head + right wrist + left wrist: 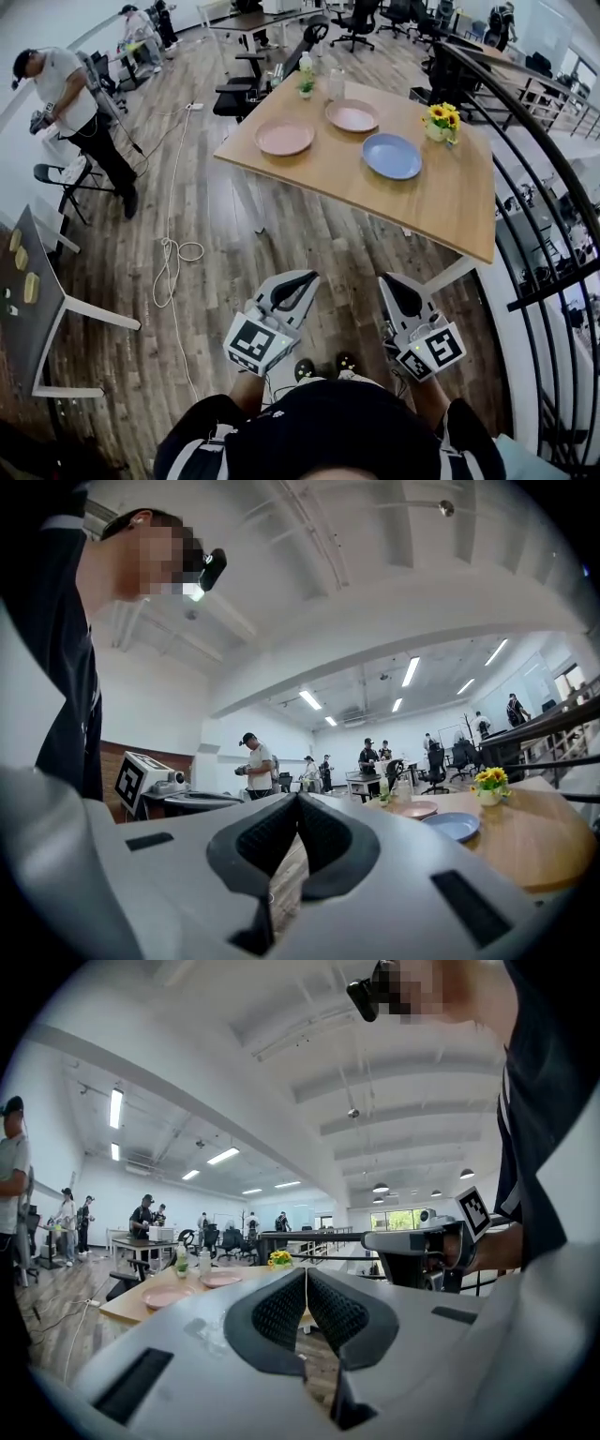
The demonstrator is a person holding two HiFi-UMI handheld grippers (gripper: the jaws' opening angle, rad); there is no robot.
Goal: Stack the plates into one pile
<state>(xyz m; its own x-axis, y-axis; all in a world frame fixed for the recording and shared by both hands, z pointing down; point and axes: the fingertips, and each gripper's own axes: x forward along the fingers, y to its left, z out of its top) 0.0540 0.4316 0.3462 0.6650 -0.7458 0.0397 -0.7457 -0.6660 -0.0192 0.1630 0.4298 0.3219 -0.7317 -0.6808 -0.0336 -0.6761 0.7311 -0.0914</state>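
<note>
Three plates lie flat and apart on the light wooden table (441, 202) in the upper middle of the head view. They are well above both grippers, which sit low in the frame. The left pink plate (284, 137) lies near the table's left end. The second pink plate (352, 115) is up and to the right of it, and the blue plate (392, 156) lies lower right of that one; none of them touch. Each is a smooth, shallow round dish with a raised rim, face up, so none has a long axis. A small pot of yellow flowers (440, 122) stands just to the right of the blue plate. The left gripper (307, 277) and the right gripper (384, 279) point level toward the table, over the wood-plank floor (281, 234) and well short of the table's near edge. Both have pale grey shells and black ribbed pads. In each gripper view the pads meet at the tips with nothing between them.
</note>
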